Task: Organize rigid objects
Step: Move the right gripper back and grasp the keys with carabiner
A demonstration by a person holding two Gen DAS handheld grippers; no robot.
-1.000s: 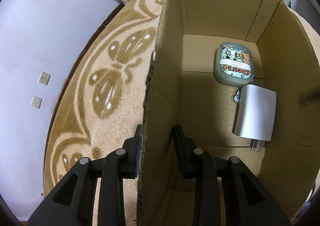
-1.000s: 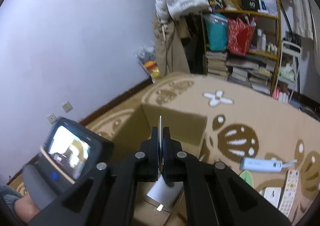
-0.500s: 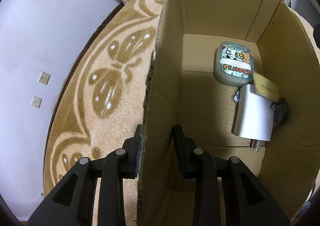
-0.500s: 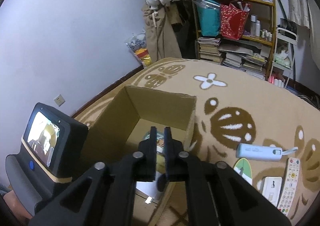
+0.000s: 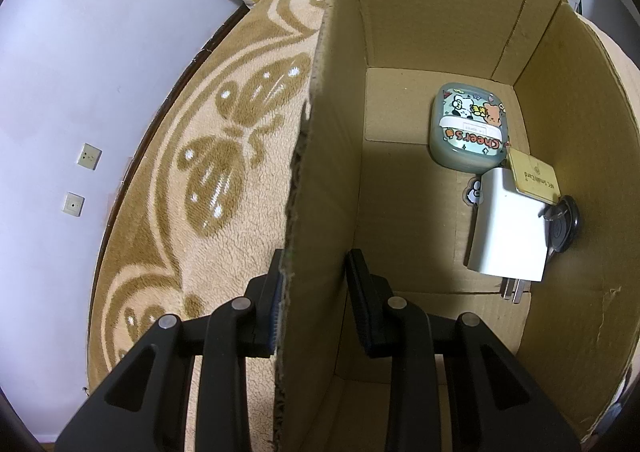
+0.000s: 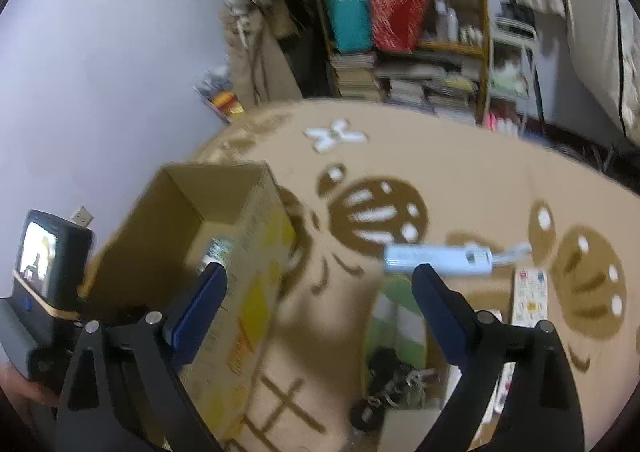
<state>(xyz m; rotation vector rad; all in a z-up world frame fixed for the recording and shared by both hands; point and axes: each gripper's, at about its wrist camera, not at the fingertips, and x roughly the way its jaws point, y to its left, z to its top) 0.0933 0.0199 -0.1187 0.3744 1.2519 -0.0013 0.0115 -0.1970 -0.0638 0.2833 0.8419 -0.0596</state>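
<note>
My left gripper [image 5: 316, 258] is shut on the side wall of the open cardboard box [image 5: 320, 172], one finger outside and one inside. On the box floor lie a teal cartoon case [image 5: 468, 132], a white charger plug [image 5: 508, 228], and a yellow card [image 5: 532, 178] tied to a black key fob [image 5: 564, 224], resting partly on the charger. In the right wrist view my right gripper [image 6: 320, 272] hangs beside the box [image 6: 256, 252]. Its jaws are opening wide with nothing between them.
On the patterned carpet to the right of the box lie a light blue stick-shaped device [image 6: 436, 258], a white remote [image 6: 528, 296], a green striped item [image 6: 396, 312] and a dark bundle of keys [image 6: 388, 372]. Crowded shelves [image 6: 420, 52] stand by the far wall.
The yellow card with its key fob left the right gripper and now lies in the box. The right gripper opened wide and swung right, off the box. The left gripper stayed put.
</note>
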